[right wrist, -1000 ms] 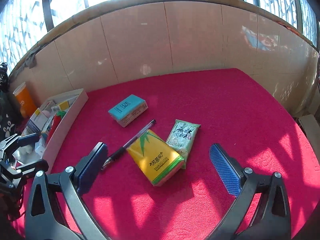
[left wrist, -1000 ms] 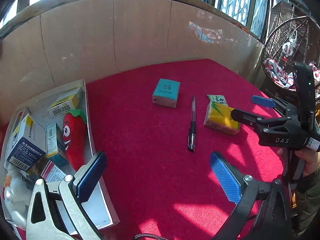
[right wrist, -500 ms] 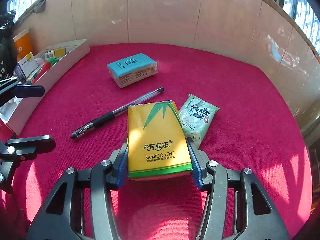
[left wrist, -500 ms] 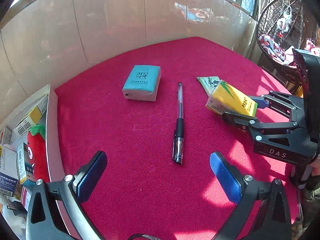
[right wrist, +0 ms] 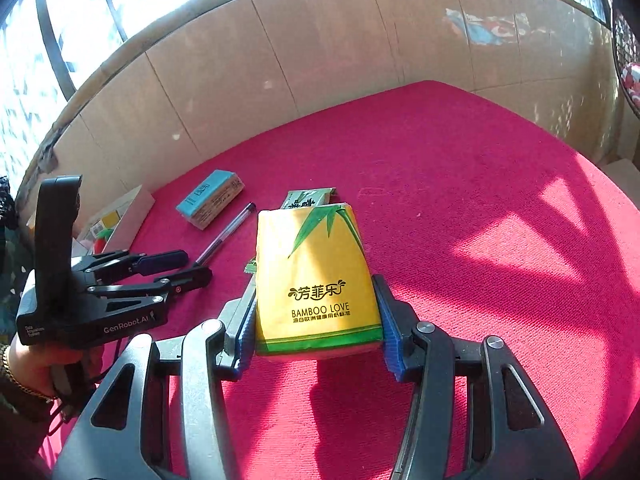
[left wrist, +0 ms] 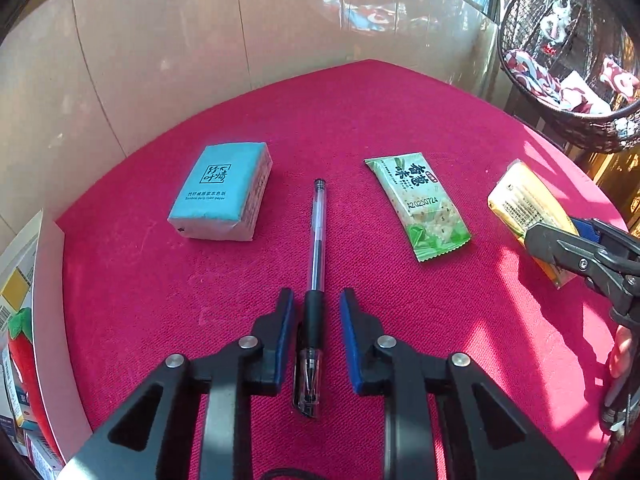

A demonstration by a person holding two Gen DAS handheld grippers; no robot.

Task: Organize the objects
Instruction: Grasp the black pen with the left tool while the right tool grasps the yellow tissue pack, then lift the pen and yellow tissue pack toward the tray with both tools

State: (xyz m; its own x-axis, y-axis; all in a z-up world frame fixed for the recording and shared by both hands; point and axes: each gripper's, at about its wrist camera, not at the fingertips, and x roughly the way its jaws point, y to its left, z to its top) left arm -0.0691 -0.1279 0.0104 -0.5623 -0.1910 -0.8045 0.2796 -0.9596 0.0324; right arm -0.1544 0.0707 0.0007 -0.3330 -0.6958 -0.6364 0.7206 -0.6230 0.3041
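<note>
Right gripper [right wrist: 316, 320] – fingers clamped on yellow soft tissue pack [right wrist: 316, 276], raised off red bench [right wrist: 460, 184] for sorting. Left gripper [left wrist: 316, 340] – fingers narrowed around, not visibly pinching, clear black-gripped pen [left wrist: 314, 280] lying on bench.

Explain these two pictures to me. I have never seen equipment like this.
There is no robot here. A person holds a hand-operated gripper in each hand, and each gripper carries a wide-angle camera looking along its jaws. One picture comes from the left gripper, whose jaws stand either side of a pen without visibly pressing it. The other comes from the right gripper, whose jaws clamp a yellow tissue pack. On the red cloth also lie a blue tissue pack and a green snack packet. A white tray at the left holds small boxes.
</note>
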